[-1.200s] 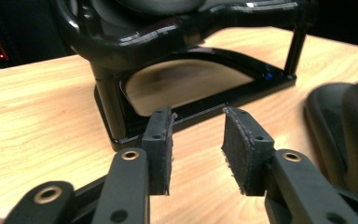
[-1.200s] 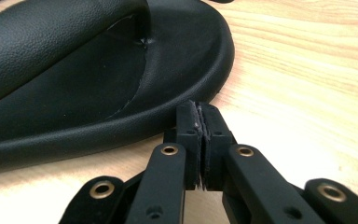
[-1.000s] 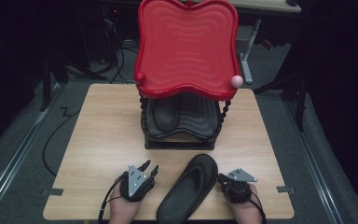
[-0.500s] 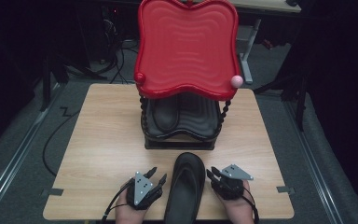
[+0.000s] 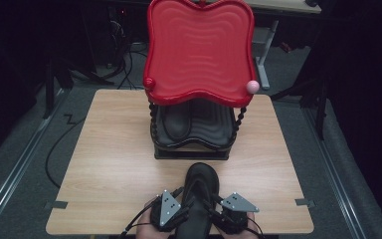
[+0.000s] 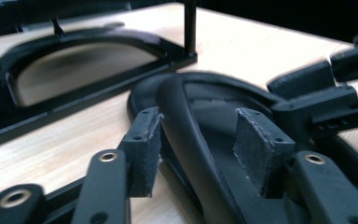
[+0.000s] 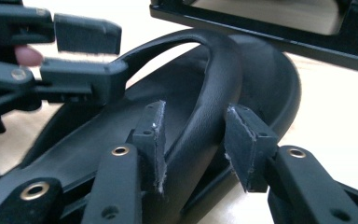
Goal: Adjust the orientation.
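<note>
While flat, sandal (image 5: 197, 199) straddled by claws.

Red tray (image 5: 199, 47) tops the black rack (image 5: 191, 144) — wooden table (image 5: 109, 164) beneath.

dim room, lit table; gripper views seem blurred nearby.

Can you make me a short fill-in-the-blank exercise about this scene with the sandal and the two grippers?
1. The black sandal lies on the wooden ____.
2. The rack's top tray is coloured ____.
3. The left gripper and right gripper each have their jaws on either side of the sandal's ____.
4. On the rack's lower shelf rests a second black ____.

Missing words: table; red; strap; sandal
</note>
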Tool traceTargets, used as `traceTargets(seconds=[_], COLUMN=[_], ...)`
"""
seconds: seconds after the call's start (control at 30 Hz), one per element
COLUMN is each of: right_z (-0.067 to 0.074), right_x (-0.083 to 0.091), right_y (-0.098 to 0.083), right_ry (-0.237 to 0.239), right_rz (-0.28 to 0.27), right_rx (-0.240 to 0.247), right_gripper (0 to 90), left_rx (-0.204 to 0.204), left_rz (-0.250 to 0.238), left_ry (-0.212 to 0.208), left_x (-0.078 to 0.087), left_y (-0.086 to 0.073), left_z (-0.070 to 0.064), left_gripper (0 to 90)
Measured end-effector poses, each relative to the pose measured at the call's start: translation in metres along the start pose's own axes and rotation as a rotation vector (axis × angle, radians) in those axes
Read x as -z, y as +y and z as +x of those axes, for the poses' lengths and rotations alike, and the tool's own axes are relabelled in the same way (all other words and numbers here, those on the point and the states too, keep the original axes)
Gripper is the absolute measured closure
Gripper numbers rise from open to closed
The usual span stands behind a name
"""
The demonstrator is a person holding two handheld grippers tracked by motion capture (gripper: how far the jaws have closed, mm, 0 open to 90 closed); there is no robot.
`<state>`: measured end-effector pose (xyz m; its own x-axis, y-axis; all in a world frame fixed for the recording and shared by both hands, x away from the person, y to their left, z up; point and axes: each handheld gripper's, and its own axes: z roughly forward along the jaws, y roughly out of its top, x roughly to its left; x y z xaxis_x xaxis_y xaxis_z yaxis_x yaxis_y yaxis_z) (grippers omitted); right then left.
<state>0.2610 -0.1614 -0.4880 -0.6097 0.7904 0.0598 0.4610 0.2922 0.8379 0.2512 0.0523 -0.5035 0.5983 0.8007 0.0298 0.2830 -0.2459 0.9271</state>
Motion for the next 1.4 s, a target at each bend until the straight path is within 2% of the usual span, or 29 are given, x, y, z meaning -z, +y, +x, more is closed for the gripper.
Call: traceTargets(seconds=[0.07, 0.13, 0.2, 0.3, 0.37, 0.4, 0.5, 0.57, 0.7, 0.83, 0.93, 1.13, 1.23, 1.3, 1.4], right_z=[-0.005, -0.011, -0.016, -0.013, -0.013, -0.013, -0.013, -0.013, -0.008, -0.002, 0.001, -0.005, -0.01, -0.015, -0.025], right_x=[-0.002, -0.004, -0.007, -0.008, -0.012, -0.016, -0.017, -0.015, 0.003, 0.024, 0.031, 0.032, 0.029, 0.025, 0.016], right_y=[0.003, 0.005, 0.007, 0.005, 0.002, 0.0, 0.0, 0.001, 0.004, 0.009, 0.014, 0.03, 0.042, 0.052, 0.068], right_ry=[-0.032, -0.048, -0.048, -0.069, -0.066, -0.053, -0.049, -0.037, -0.041, -0.043, -0.06, -0.088, -0.113, -0.121, -0.126], right_rz=[-0.007, -0.008, -0.006, -0.008, 0.012, 0.03, 0.036, 0.033, -0.033, -0.112, -0.156, -0.218, -0.26, -0.286, -0.326], right_rx=[0.01, -0.001, -0.022, 0.0, 0.005, -0.011, -0.006, -0.019, 0.001, 0.03, 0.047, 0.059, 0.068, 0.051, 0.03], right_gripper=[65.6, 66.8, 64.4, 58.4, 56.4, 58.2, 63.8, 66.9, 69.2, 69.9, 70.2, 71.0, 71.5, 71.9, 72.0], left_rx=[0.019, 0.018, 0.013, 0.016, 0.028, 0.032, 0.042, 0.028, -0.027, -0.053, -0.086, -0.092, -0.103, -0.118, -0.105], left_rz=[0.017, 0.01, 0.01, 0.005, 0.005, 0.005, 0.012, 0.013, -0.061, -0.151, -0.175, -0.229, -0.265, -0.28, -0.305], left_ry=[-0.024, -0.017, -0.005, 0.006, 0.004, 0.0, -0.016, -0.027, -0.022, -0.031, -0.012, 0.006, 0.031, 0.054, 0.067], left_x=[-0.006, -0.01, -0.012, -0.01, -0.011, -0.011, -0.01, -0.007, 0.007, 0.023, 0.024, 0.02, 0.013, 0.007, -0.005], left_y=[-0.001, -0.001, 0.0, -0.002, -0.002, -0.002, -0.002, -0.001, 0.006, 0.019, 0.025, 0.044, 0.058, 0.068, 0.082], left_z=[-0.001, -0.003, -0.004, -0.003, -0.002, -0.002, -0.004, -0.007, -0.016, -0.019, -0.02, -0.014, -0.008, -0.002, 0.012], left_gripper=[58.5, 57.8, 57.5, 53.4, 51.4, 51.2, 57.5, 59.8, 60.3, 60.5, 60.7, 61.1, 61.3, 61.4, 61.7])
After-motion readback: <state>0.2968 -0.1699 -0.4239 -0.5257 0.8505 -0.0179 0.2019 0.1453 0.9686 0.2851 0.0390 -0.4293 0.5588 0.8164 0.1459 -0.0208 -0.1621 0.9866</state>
